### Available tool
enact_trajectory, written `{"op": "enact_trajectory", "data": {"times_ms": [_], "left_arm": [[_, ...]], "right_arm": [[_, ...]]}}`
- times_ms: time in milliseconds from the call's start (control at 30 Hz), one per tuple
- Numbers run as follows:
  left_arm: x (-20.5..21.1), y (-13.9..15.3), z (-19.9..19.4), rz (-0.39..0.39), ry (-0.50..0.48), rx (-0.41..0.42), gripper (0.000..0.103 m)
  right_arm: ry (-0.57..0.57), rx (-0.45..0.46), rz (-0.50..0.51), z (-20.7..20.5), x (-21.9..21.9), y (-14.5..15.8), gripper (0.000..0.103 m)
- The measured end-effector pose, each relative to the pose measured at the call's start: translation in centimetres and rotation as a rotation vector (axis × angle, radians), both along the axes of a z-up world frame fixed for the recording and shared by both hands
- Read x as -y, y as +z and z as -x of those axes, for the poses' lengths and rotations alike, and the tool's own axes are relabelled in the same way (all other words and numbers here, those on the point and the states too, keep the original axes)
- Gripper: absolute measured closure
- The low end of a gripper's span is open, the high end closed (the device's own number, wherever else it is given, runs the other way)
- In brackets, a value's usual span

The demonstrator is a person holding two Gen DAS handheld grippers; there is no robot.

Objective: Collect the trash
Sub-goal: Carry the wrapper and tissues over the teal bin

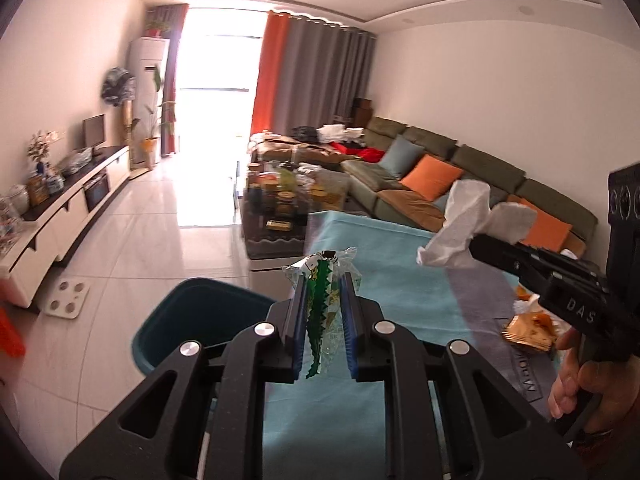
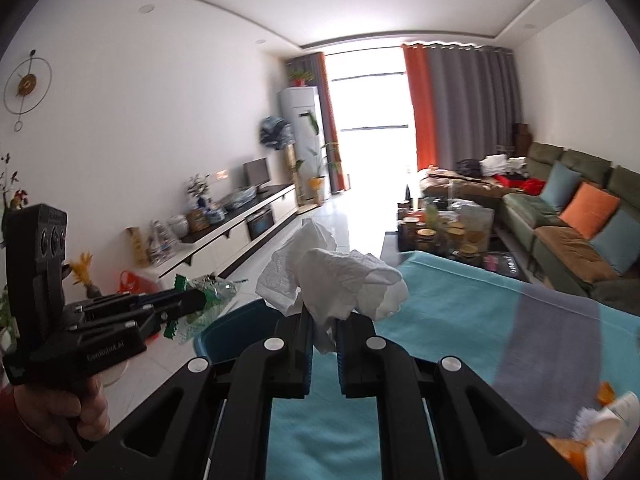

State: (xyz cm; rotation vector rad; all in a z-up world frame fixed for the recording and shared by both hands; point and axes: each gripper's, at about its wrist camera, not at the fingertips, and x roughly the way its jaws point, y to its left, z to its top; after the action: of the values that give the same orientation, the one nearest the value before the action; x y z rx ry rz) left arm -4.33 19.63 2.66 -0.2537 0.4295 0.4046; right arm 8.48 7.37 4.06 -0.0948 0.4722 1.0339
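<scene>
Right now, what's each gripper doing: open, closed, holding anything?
Left gripper: closed on a green and clear snack wrapper.
Right gripper: closed on crumpled white tissue.

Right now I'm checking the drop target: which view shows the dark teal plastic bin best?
Left wrist view: dark teal plastic bin shows its open mouth. The right wrist view shows only a rim sliver.

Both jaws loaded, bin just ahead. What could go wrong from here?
1. The green wrapper is thin and hangs loosely in the left gripper; it may flutter past the teal bin.
2. The crumpled tissue is pinched only by a corner in the right gripper, so it could slip out early onto the tablecloth.
3. Both grippers converge on one bin and could collide.
</scene>
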Motion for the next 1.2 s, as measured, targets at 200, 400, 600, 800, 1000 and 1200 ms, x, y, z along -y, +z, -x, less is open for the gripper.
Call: {"op": "enact_trajectory", "data": {"times_ms": [200, 400, 600, 800, 1000, 1200], "left_arm": [[-1.7, -0.2, 2.1, 0.007, 0.057, -0.014, 0.087], [-3.4, -1.1, 4.0, 0.023, 0.112, -0.038, 0.087], [-6.4, -3.2, 4.9, 0.049, 0.183, -0.087, 0.087], [-10.2, -6.1, 2.3, 0.109, 0.218, -0.12, 0.087], [-13.2, -9.9, -0.6, 0.198, 0.244, -0.159, 0.087], [-15.8, -12.7, -3.6, 0.234, 0.257, -0.196, 0.087]], "right_arm": [[0.081, -0.026, 0.026, -0.1, -4.0, -0.1, 0.095], [0.147, -0.084, 0.08, -0.8, -8.3, -1.5, 0.095], [0.179, -0.148, 0.172, -1.8, -12.6, -3.7, 0.095], [0.202, -0.22, 0.265, -3.0, -16.1, -5.8, 0.095], [0.229, -0.276, 0.359, -3.2, -19.6, -8.1, 0.094], [0.244, -0.313, 0.442, -3.5, -22.0, -9.9, 0.094]]}}
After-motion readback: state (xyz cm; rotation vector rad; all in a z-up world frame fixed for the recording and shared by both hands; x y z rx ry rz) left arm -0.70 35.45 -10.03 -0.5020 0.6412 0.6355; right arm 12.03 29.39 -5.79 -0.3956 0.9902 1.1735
